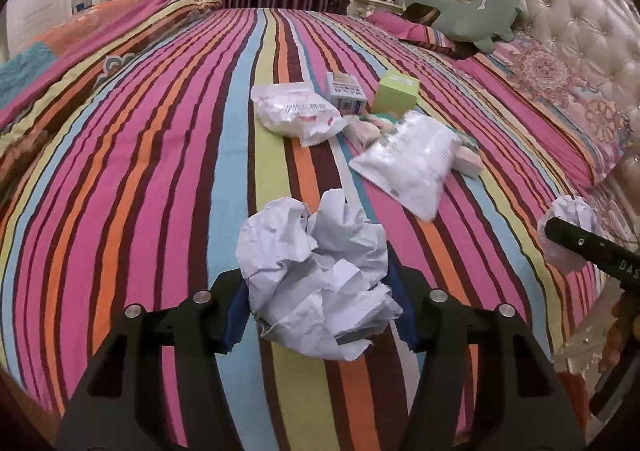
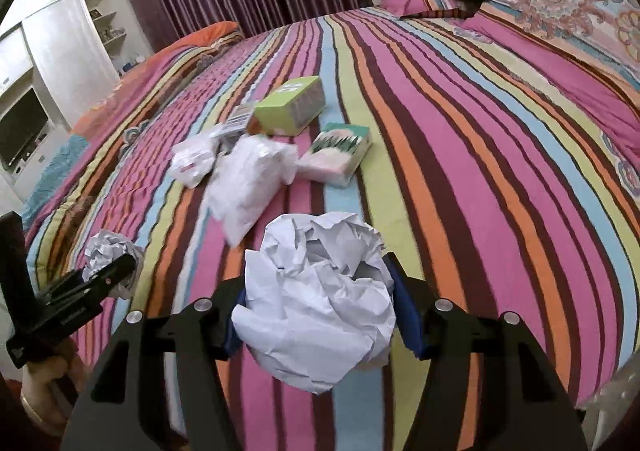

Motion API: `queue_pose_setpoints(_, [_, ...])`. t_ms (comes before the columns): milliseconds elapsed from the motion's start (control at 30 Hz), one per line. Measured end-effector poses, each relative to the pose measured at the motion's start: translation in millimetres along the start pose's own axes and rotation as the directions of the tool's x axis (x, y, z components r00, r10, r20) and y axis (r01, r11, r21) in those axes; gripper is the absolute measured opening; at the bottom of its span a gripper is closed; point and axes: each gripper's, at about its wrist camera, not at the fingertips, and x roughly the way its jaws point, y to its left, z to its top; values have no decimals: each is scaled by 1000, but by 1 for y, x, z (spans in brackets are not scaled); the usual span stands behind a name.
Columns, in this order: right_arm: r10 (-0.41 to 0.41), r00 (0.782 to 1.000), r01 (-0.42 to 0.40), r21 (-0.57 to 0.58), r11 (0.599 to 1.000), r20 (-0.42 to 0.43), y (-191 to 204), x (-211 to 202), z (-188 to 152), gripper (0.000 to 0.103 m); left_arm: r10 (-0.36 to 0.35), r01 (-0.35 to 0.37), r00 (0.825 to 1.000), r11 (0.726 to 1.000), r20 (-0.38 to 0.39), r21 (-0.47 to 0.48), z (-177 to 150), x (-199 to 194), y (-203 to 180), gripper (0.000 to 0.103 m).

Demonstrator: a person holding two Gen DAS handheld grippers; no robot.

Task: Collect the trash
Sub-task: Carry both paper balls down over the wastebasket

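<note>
Right up close, the left hand-held gripper (image 1: pixel 318 315) is clamping a crumpled paper ball (image 1: pixel 316 279) between its blue pads, jaws closed about halfway around the wad. The right hand-held gripper (image 2: pixel 316 327) is doing the same with a second paper ball (image 2: pixel 320 299), equally snug. So that is two paper balls, one in each tool, both hanging just above the striped bed (image 1: pixel 140 171).

Taking the green box (image 1: pixel 396 93) as the landmark, the remaining litter is sitting in one cluster around it, straight ahead of both tools. On the near side of the box two white plastic wrappers are lying: one (image 1: pixel 294 113) to its left, the larger (image 1: pixel 408 161) stretching its long axis toward the cameras. A small white carton (image 1: pixel 346 91) is standing just left of the box, and a flat tissue pack (image 2: pixel 340 153) is resting beside it. Judging by both views, neither hand is clearly nearer that pile. Beyond the box, a green plush toy (image 1: pixel 468 15) is lounging by the headboard.
</note>
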Motion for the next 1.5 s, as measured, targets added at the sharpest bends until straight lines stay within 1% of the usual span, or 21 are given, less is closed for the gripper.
queue_pose_setpoints(200, [51, 999, -51, 17, 999, -6, 14, -29, -36, 58, -35, 35, 999, 999, 5, 27, -36, -40, -7, 57])
queue_pose_setpoints(233, [58, 998, -58, 14, 998, -15, 19, -36, -47, 58, -41, 41, 999, 999, 4, 37, -43, -47, -10, 57])
queue_pose_setpoints(367, [81, 996, -80, 17, 997, -36, 25, -48, -71, 58, -62, 62, 998, 995, -10, 73, -70, -68, -19, 57])
queue_pose_setpoints(467, [91, 994, -88, 45, 995, -61, 27, -54, -91, 58, -72, 74, 997, 993, -26, 89, -90, -80, -25, 57])
queue_pose_setpoints(567, [95, 991, -88, 75, 993, -90, 27, -56, -107, 58, -80, 85, 995, 991, -52, 105, -109, -86, -30, 57])
queue_pose_setpoints(733, [91, 985, -77, 101, 992, -149, 32, -55, -136, 58, -81, 96, 988, 989, -130, 115, -147, -85, -36, 57])
queue_pose_setpoints(800, [107, 977, -85, 126, 988, -183, 33, -52, -148, 58, -79, 99, 985, 987, -156, 123, -159, -83, -38, 57])
queue_pose_setpoints(833, [119, 970, -90, 144, 986, -212, 34, -49, -158, 58, -78, 100, 982, 987, -172, 122, -166, -81, -39, 57])
queue_pose_setpoints(900, [135, 960, -96, 166, 981, -243, 35, -45, -168, 58, -90, 113, 975, 988, -204, 102, -176, -78, -37, 57])
queue_pose_setpoints(1033, [181, 927, -104, 238, 966, -330, 35, -32, -191, 58, -121, 135, 949, 990, -292, 28, -198, -66, -31, 57])
queue_pose_setpoints(1067, [199, 912, -105, 266, 958, -358, 34, -26, -198, 58, -121, 133, 942, 991, -312, 20, -203, -62, -30, 57])
queue_pose_setpoints(1100, [209, 904, -104, 283, 953, -372, 33, -24, -202, 58, -120, 133, 937, 991, -328, 17, -207, -60, -30, 57])
queue_pose_setpoints(1133, [225, 890, -101, 311, 945, -396, 32, -19, -209, 58, -119, 133, 931, 991, -346, 17, -211, -57, -31, 57])
queue_pose_setpoints(1200, [234, 877, -95, 326, 940, -419, 32, -17, -216, 58, -118, 135, 921, 991, -371, 22, -215, -54, -33, 57])
queue_pose_setpoints(1267, [230, 863, -72, 340, 938, -450, 29, -12, -223, 58, -101, 126, 907, 991, -408, 36, -221, -48, -36, 57])
queue_pose_setpoints(1300, [229, 859, -67, 342, 937, -458, 28, -12, -227, 58, -99, 126, 898, 991, -429, 36, -224, -44, -36, 57])
queue_pose_setpoints(1333, [227, 853, -59, 345, 937, -470, 26, -10, -230, 58, -99, 128, 881, 991, -462, 32, -228, -37, -36, 57])
queue_pose_setpoints(1367, [219, 841, -37, 350, 936, -495, 23, -6, -235, 58, -85, 118, 866, 992, -492, 35, -233, -31, -37, 57])
queue_pose_setpoints(1400, [221, 834, -32, 356, 934, -506, 20, -5, -236, 58, -69, 107, 854, 993, -516, 44, -237, -25, -37, 57])
queue_pose_setpoints(1467, [226, 813, -12, 371, 928, -537, 17, 1, -241, 58, -46, 92, 817, 994, -575, 52, -246, -11, -38, 57])
queue_pose_setpoints(1500, [220, 803, 7, 378, 926, -554, 14, 5, -243, 58, -36, 87, 804, 995, -593, 57, -249, -6, -39, 57])
